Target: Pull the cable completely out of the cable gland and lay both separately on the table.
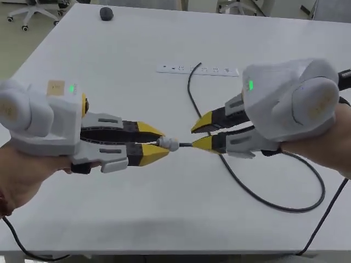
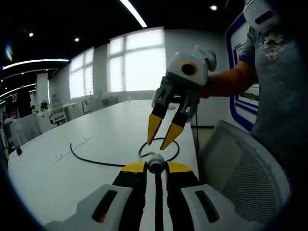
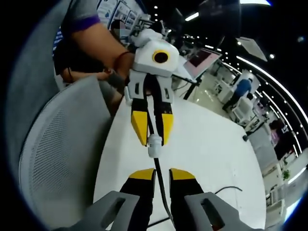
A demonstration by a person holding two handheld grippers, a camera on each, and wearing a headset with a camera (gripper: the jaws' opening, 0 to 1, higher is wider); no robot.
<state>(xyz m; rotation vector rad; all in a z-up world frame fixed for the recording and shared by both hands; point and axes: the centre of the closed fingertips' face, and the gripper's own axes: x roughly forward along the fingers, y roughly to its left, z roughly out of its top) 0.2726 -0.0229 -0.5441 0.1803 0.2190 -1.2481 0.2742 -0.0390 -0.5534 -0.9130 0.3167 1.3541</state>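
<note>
My left gripper is shut on a small white cable gland, which pokes out past its yellow jaw tips. A thin black cable leaves the gland and runs to my right gripper, which faces it with jaws open in a V around the cable. In the left gripper view the gland sits at my jaw tips and the right gripper hangs spread just beyond it. From the right gripper view the cable passes between my parted jaws to the gland held by the left gripper.
The rest of the black cable loops over the white table at the right. A white power strip lies further back, a dark round object at the far edge. A grey mesh chair stands beside the table.
</note>
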